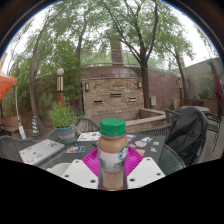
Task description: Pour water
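Observation:
A bottle [113, 150] with a green cap, a tan body and a white label with a green logo stands upright between my gripper's fingers. My gripper [112, 166] has both pink pads [92, 160] pressed against the bottle's sides, so it is shut on the bottle. The bottle's base is hidden below the white fingers. The bottle is held above an outdoor table [60, 152].
The table holds a potted plant [64, 122], papers [40, 151] and small items. A dark chair [188, 135] stands to the right. Beyond are a brick outdoor fireplace [113, 92], trees and a fence.

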